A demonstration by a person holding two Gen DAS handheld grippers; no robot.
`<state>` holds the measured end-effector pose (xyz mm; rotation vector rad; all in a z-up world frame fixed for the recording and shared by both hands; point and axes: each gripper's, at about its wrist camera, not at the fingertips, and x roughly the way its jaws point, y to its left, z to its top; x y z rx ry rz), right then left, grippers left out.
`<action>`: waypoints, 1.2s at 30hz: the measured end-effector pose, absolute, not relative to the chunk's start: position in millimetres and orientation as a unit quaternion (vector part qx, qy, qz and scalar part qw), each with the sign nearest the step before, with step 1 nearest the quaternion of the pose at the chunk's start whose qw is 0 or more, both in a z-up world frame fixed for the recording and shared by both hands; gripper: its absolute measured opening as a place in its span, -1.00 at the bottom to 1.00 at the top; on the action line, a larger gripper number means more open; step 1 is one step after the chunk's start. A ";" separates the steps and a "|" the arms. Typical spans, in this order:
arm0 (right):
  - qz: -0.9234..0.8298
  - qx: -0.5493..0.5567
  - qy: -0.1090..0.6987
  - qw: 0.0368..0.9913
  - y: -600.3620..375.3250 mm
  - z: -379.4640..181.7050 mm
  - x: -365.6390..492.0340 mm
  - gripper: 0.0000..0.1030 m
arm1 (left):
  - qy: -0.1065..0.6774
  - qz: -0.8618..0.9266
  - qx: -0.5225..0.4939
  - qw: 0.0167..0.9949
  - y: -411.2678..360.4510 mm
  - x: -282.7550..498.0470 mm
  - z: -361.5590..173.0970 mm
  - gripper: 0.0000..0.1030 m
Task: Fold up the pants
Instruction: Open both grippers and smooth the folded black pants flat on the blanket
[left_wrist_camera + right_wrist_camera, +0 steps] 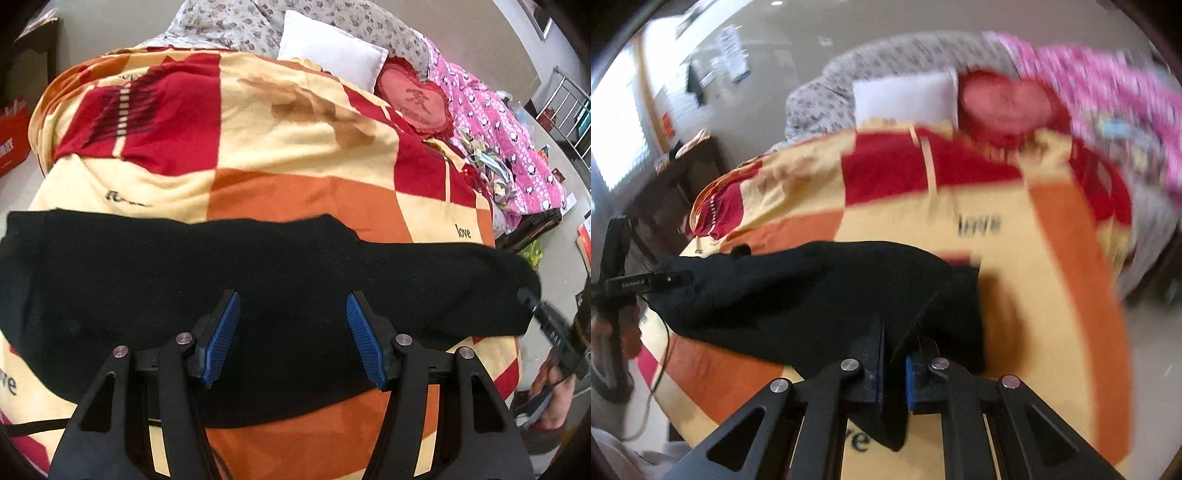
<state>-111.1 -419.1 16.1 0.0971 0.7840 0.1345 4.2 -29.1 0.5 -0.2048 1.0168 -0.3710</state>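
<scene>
In the left wrist view, one pair of black pants point(229, 295) is lying flat across the near part of the bed, on top of a big checked blanket point(295, 162) with red, orange and cream squares. The left tongs point(293, 339) are hanging just over the middle of the pants with their blue pads point(221, 339) wide apart, holding nothing. The pants are looking soft, floppy and light, so they will probably bend and sag wherever they are lifted, and the best places to grab are likely the edges and corners, not the flat middle. At the far end of the bed there are one white pillow point(332, 51), one red heart cushion point(415, 98) and one pink quilt point(509, 144). The other tongs are showing at the right edge, by the end of the pants. In the right wrist view, which is a bit blurry, the same single pair of pants point(798, 291) is lying on the blanket point(1034, 295), and the right tongs point(894, 369) are squeezed together on one end of the black cloth, with a flap of it standing up between the pads. The cloth is drooping from that pinch, so it is looking thin and easy to fold. The left tongs point(646, 282) are showing at the far left, near the other end of the pants. That makes two tongs and one pair of pants in all.
</scene>
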 end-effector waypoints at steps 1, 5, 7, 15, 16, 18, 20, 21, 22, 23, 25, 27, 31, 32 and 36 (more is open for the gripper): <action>0.053 0.016 0.375 0.925 -416.8 26.1 -108.0 -0.86 | 0.481 -0.175 -0.098 0.853 -29.2 3.7 1.6 0.16; 0.020 -0.035 0.393 0.918 -417.5 23.2 -80.5 -0.86 | 0.488 -0.176 -0.091 0.850 -32.8 2.4 -3.3 0.16; 0.005 -0.046 0.416 0.908 -419.8 5.0 -61.7 -0.86 | 0.495 -0.177 -0.082 0.847 -37.5 2.6 -8.7 0.16; -0.018 -0.021 0.425 0.905 -431.3 -17.0 -41.8 -0.32 | 0.504 -0.167 -0.083 0.844 -31.1 11.8 -17.2 0.16; 0.001 -0.007 0.408 0.913 -428.1 -8.0 -49.8 -0.27 | 0.505 -0.163 -0.084 0.844 -28.7 12.8 -17.4 0.16; 0.083 0.032 0.385 0.919 -412.8 7.3 -66.1 -0.19 | 0.506 -0.159 -0.088 0.844 -22.6 12.5 -16.7 0.16; 0.164 0.035 0.375 0.912 -384.4 13.6 -76.7 -0.19 | 0.504 -0.161 -0.088 0.844 -18.3 7.9 -14.3 0.16; 0.204 0.031 0.370 0.906 -365.3 14.4 -81.7 -0.19 | 0.505 -0.161 -0.087 0.844 -15.3 4.5 -13.4 0.16; 0.236 0.026 0.368 0.899 -348.6 13.5 -84.8 -0.19 | 0.505 -0.160 -0.088 0.843 -13.4 1.6 -13.2 0.16; 0.267 0.017 0.370 0.890 -329.8 10.8 -86.1 -0.19 | 0.507 -0.160 -0.088 0.842 -11.1 -2.3 -13.3 0.16; 0.307 -0.019 0.375 0.875 -291.0 2.3 -85.6 -0.19 | 0.512 -0.161 -0.090 0.839 -6.0 -10.6 -14.6 0.16; 0.319 -0.064 0.381 0.866 -260.7 -7.2 -85.0 -0.19 | 0.516 -0.157 -0.097 0.836 1.5 -18.2 -17.2 0.16; 0.329 -0.145 0.402 0.842 -219.6 -28.8 -76.6 -0.19 | 0.517 -0.150 -0.138 0.831 24.0 -34.2 -21.5 0.16; 0.327 -0.164 0.404 0.838 -214.7 -33.5 -74.1 -0.19 | 0.515 -0.150 -0.146 0.831 28.0 -37.8 -21.6 0.16; 0.314 -0.213 0.388 0.840 -203.8 -45.2 -66.9 -0.19 | 0.512 -0.149 -0.157 0.831 33.9 -42.0 -19.7 0.16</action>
